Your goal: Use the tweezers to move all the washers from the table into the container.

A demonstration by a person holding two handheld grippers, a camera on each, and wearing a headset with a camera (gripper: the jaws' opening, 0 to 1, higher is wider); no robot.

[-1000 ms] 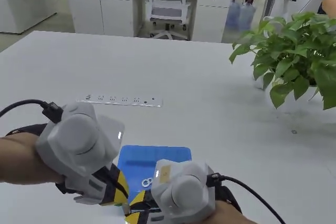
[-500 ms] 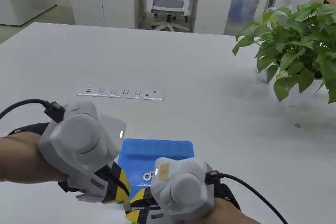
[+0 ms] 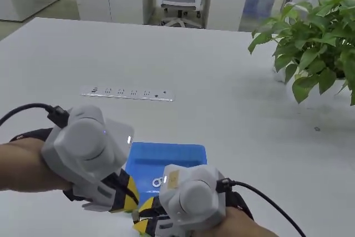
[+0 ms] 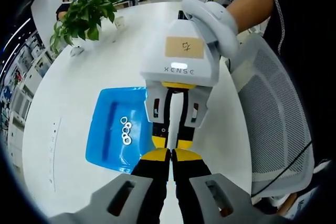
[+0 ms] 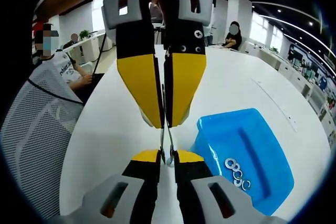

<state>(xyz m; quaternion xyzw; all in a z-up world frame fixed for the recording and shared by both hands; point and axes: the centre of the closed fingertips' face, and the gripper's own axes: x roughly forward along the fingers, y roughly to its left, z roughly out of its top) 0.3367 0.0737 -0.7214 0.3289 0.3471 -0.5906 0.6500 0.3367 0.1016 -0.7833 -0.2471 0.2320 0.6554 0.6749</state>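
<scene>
Washers point(image 4: 126, 131): a small cluster lies loose on the floor of the blue container point(image 3: 180, 156), toward its near end. Tweezers point(image 5: 166, 145): held just beside the container at its near side, spanning two grippers that meet tip to tip. The left gripper point(image 5: 166, 123) is clenched on one end. The right gripper point(image 4: 172, 142) has its jaws drawn in against the two legs at the other end, apparently gripping them. A small blob point(image 5: 169, 161) sits at the tweezers' end between the right jaws; washer or not, cannot tell.

Change noted: over the last second both grippers have kept this station by the container, and the cluster inside has not grown. The head view's shift is the headset's. Judgement: no transfer was made in that interval. The tweezers appear to be getting re-seated between the grippers, and a pick has to wait on that.

Surroundings: a power strip point(image 3: 127, 93) lies on the table point(image 3: 233, 104) well beyond the container's far edge. A potted plant point(image 3: 310, 43) stands well off past its far right corner, with a speck point(image 3: 317, 129) on the table on that side, too small to identify. Nothing lies between the tweezers and the container.
</scene>
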